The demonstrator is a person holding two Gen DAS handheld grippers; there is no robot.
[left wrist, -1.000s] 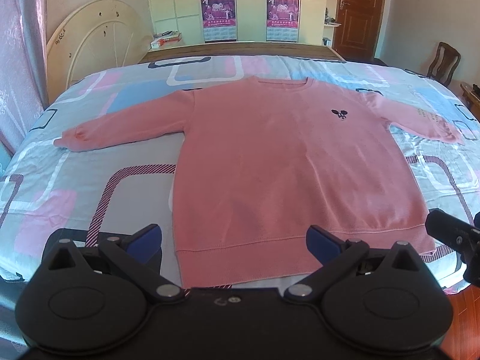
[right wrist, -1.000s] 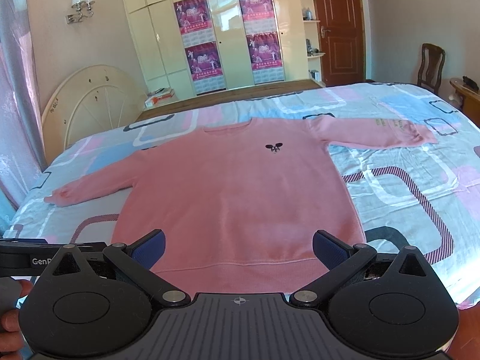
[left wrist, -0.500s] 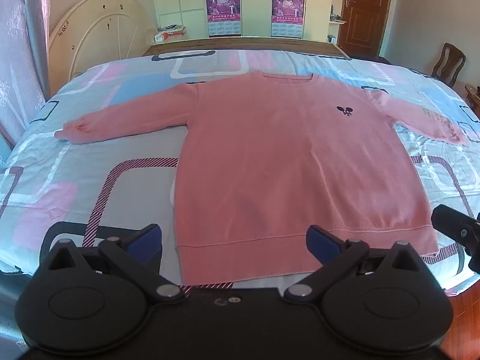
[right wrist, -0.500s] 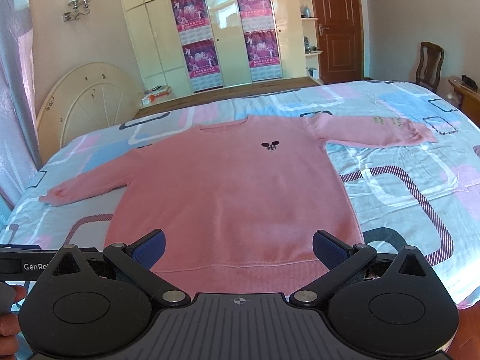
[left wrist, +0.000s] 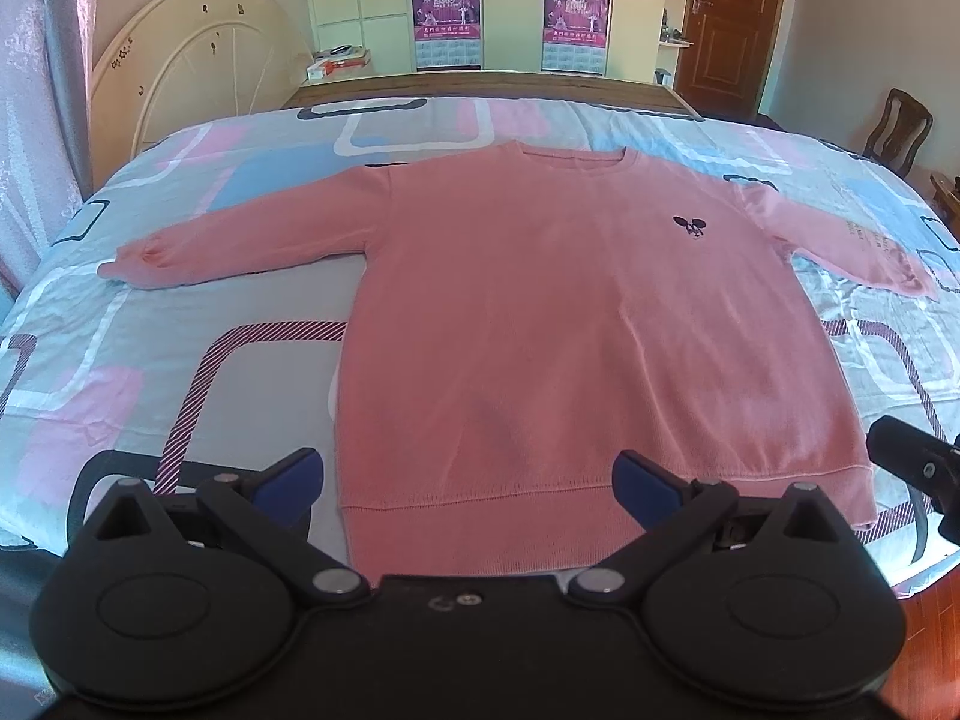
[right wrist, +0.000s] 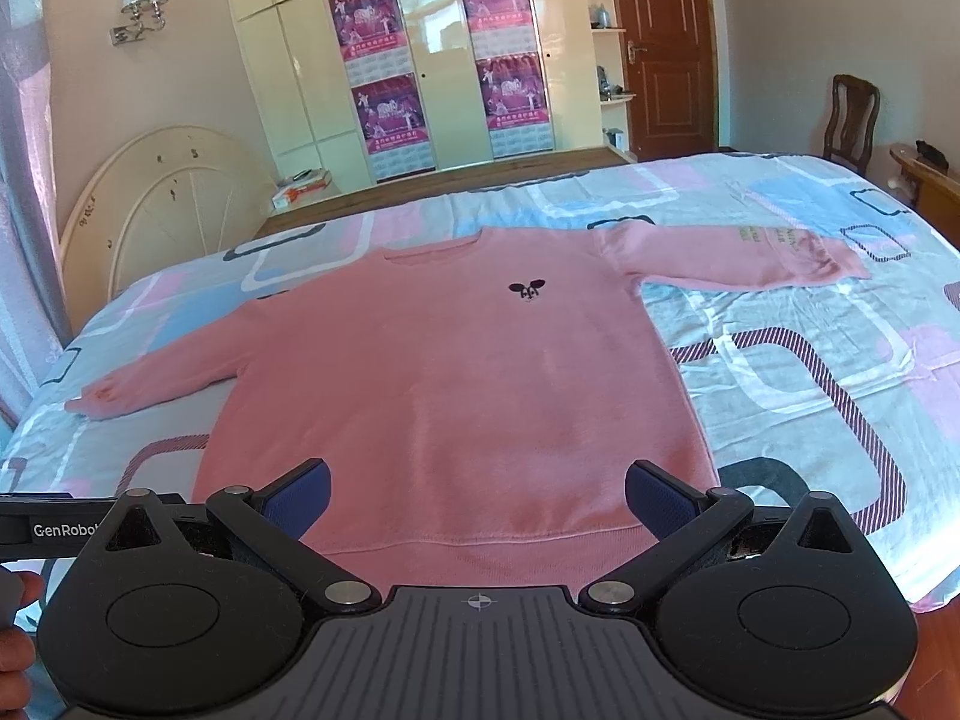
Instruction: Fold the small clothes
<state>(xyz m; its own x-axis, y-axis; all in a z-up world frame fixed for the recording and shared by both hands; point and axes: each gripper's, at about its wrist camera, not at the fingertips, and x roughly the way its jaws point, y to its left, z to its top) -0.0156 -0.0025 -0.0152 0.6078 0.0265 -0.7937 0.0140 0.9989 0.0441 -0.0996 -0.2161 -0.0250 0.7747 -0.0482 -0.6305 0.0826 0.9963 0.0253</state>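
A pink long-sleeved sweatshirt (left wrist: 564, 312) lies flat and face up on the bed, both sleeves spread out, hem toward me; it also shows in the right wrist view (right wrist: 456, 384). It has a small dark mouse logo (right wrist: 527, 290) on the chest. My left gripper (left wrist: 465, 483) is open and empty, hovering just before the hem, over its left half. My right gripper (right wrist: 477, 501) is open and empty above the hem's middle. The right gripper's tip shows at the right edge of the left wrist view (left wrist: 912, 462).
The bed (left wrist: 180, 360) has a patterned sheet in pink, blue and grey. A round cream board (right wrist: 162, 210) leans at the far left. Wardrobes with posters (right wrist: 444, 60) and a brown door (right wrist: 666, 48) stand behind. A wooden chair (right wrist: 849, 120) is at the far right.
Both grippers have drawn back and risen slightly, so the sweatshirt sits a little farther away in both views. Both stay open. The sweatshirt has not moved.
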